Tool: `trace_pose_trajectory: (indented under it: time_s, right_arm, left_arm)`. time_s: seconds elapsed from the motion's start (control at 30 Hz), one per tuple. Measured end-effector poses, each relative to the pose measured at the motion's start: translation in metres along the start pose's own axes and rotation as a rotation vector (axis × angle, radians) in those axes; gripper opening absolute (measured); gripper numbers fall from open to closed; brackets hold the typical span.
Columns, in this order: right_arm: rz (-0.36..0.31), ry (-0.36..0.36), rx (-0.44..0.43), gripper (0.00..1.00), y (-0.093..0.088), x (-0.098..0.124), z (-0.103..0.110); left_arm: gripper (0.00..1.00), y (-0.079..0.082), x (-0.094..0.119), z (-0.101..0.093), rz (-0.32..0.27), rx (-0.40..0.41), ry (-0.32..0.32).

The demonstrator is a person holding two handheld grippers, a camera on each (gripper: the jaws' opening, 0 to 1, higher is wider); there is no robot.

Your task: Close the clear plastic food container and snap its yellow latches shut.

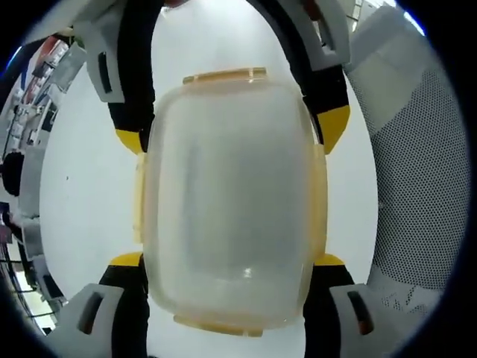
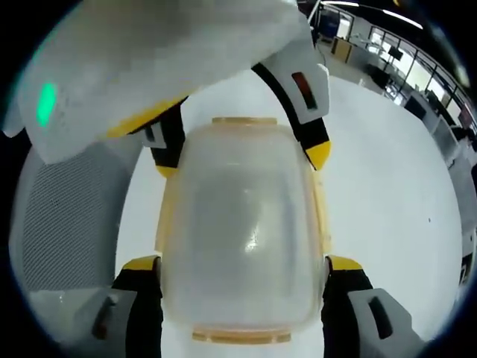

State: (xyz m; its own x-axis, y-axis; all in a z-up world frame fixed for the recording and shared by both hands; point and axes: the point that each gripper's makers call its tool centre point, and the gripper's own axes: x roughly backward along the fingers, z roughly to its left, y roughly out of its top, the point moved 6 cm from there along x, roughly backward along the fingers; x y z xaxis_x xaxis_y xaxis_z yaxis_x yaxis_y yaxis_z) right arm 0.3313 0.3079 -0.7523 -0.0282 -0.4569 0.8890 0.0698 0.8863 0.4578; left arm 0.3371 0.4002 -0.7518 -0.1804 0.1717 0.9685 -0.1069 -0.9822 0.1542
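Left gripper (image 1: 232, 262): its yellow-tipped jaws are rising from the bottom of the left gripper view, one against each long side of the container (image 1: 232, 201); they are clamping it at its near end.
Right gripper (image 2: 242, 262): in the right gripper view its jaws are likewise standing against both long sides of the container (image 2: 242, 231), gripping its near end.
Opposing tool: in each view the other gripper's jaws are coming down from the top and meeting the container's far end, so the two tools are facing each other along it.
Container: clear, lid lying on top, sitting between all four jaws on the white table (image 1: 89, 194).
Long axis: running straight away from each camera, near end to far end.
Latches: a yellow latch (image 1: 223, 75) is showing at the far end, another at the near end, and pale yellow strips are lying along both long sides; whether they are snapped down I cannot tell.
Open room: bare table is lying to either side of the container; a grey mesh surface (image 1: 417, 186) is bordering it close by.
Far: a room with windows (image 2: 387, 52) is showing beyond the table edge.
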Motion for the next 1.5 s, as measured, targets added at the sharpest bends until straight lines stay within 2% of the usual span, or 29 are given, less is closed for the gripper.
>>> trace_pose_trajectory:
  time_s: [0.6,1.5]
  right_arm:
    - [-0.004,-0.004,-0.013,0.89,0.005,-0.001,-0.008]
    - [0.02,-0.024,-0.025,0.9,0.011,-0.007,-0.035]
  left_arm:
    - [0.86,-0.005,-0.001,0.007,0.004,-0.009,-0.017]
    - [0.86,-0.013,-0.007,0.035,-0.04,0.001,0.006]
